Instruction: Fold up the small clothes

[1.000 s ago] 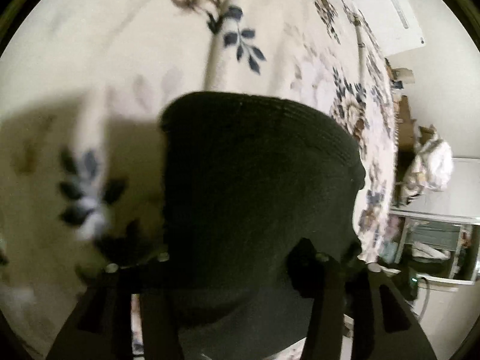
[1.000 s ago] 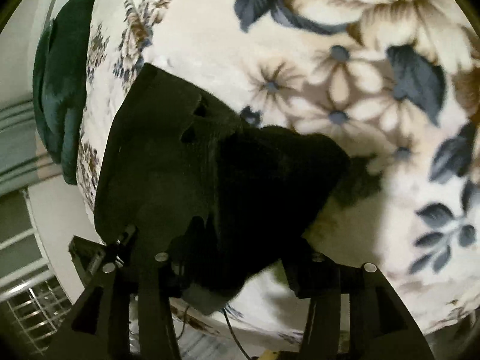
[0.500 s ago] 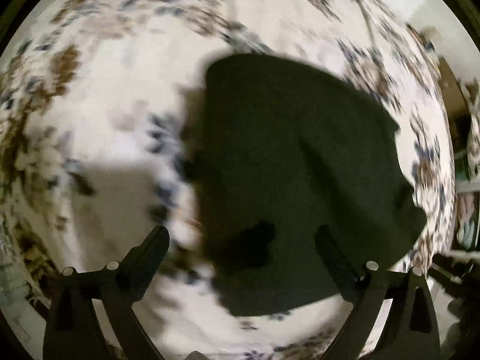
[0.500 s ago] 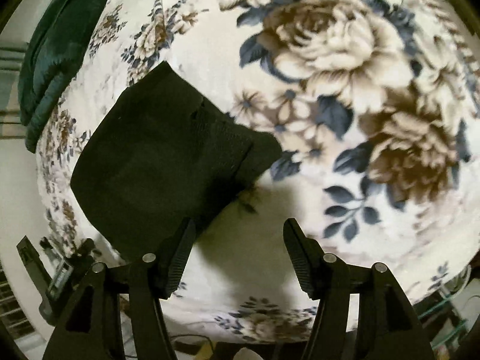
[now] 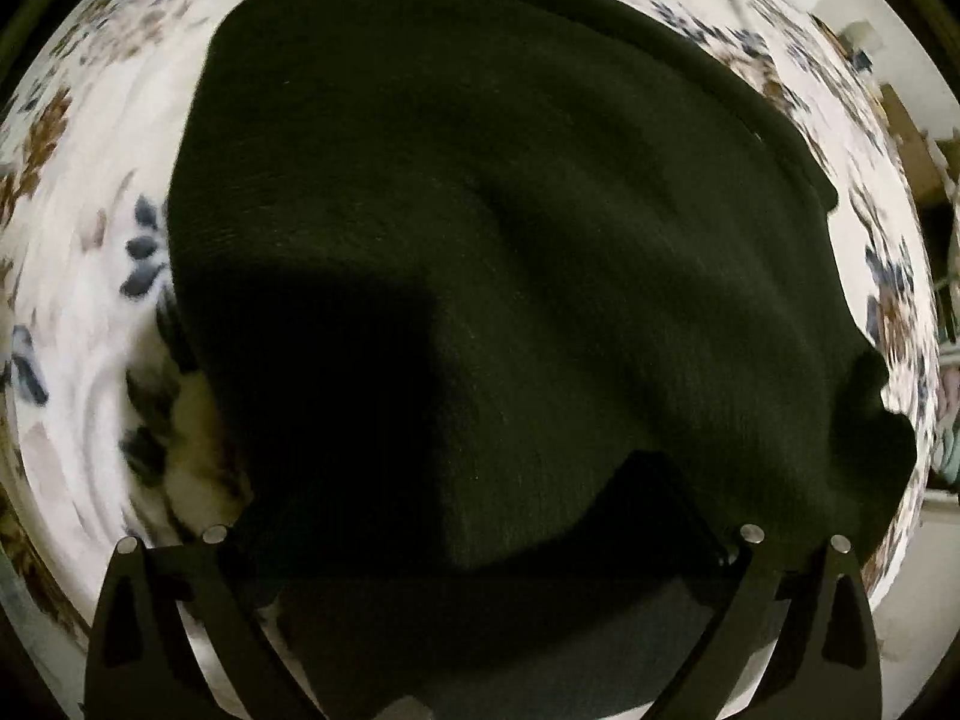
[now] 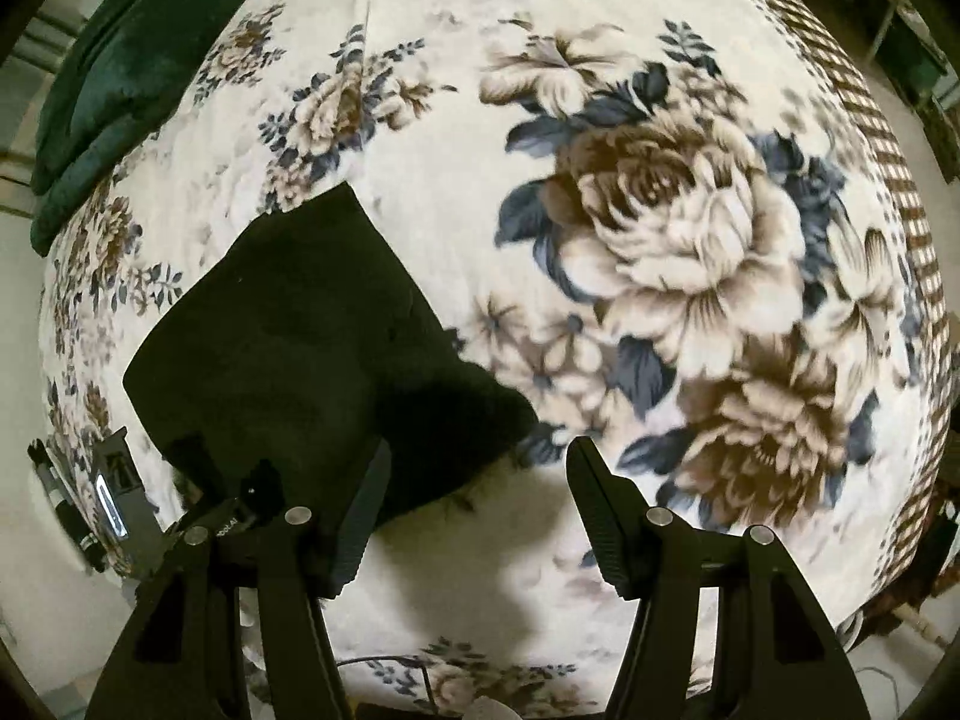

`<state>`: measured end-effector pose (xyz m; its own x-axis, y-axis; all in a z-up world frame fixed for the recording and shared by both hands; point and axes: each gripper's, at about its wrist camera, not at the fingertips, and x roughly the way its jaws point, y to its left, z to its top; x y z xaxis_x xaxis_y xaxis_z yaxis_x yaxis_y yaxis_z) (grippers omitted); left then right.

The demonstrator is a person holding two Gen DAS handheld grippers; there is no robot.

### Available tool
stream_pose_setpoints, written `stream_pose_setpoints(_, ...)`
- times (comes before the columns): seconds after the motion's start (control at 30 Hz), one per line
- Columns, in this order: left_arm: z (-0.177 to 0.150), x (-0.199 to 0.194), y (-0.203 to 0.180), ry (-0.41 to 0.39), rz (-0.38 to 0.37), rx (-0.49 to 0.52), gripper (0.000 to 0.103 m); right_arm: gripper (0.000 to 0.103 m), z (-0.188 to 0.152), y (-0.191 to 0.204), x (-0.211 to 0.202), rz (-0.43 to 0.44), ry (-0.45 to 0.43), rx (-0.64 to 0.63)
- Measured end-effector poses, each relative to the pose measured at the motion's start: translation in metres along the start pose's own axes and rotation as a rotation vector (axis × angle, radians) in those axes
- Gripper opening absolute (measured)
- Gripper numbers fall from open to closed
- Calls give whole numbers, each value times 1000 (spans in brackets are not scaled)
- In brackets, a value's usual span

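I had a dark knitted garment (image 6: 300, 354) lying flat on the floral bedspread (image 6: 660, 240), seemingly folded over once already, with a thicker dark corner (image 6: 456, 432) at the near edge. My judgement was that I was between folds, both tools free of the cloth and lining up for the next one.

My right gripper (image 6: 477, 504) hung above the bedspread with its jaws well apart and nothing between them; its left finger (image 6: 360, 510) sat just over the garment's near corner, though I could not tell whether it touched.

From my left gripper (image 5: 480, 600) the garment (image 5: 480, 228) filled nearly the whole view, close under the camera. The jaws stood wide, one arm at each bottom corner of the view, and the cloth ran between them; the tips were lost against the dark fabric, so contact was not something I could read.

The next move, I reckoned, called for pinching two corners of one edge, each tool on its own side, and carrying that edge across evenly so the knit would not bunch.

No container showed in either view; only a dark green cushion (image 6: 120, 60) at the far edge of the bed
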<state>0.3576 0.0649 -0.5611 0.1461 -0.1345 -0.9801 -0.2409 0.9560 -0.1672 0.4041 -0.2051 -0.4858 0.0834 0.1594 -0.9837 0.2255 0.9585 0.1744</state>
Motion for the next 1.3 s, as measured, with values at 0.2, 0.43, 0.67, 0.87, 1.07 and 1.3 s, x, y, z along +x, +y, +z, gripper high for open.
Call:
stream_pose_setpoints(0.2,6,5,-1,-12,31,-74,103,63,10,-4,-3,3,4,-1)
stream_pose_setpoints(0.43,13,8,4,-27,36,-114,103,63,33,1,11,4,2,-36)
stream_pose_setpoints(0.67,11,-14,19,-40,41,-107,103,63,84,38,72,52,-1,-138)
stream_pose_setpoints(0.87,32,-50,52,-135,65,-168,103,63,116,60,131,151,42,-190)
stream_pose_setpoints(1.07,66,-43,83,-171,152,-186,103,62,137,75,142,268,30,-181)
stream_pose_setpoints(1.3,74,-42,85,-179,211,-118,103,9,153,96,144,282,31,-255)
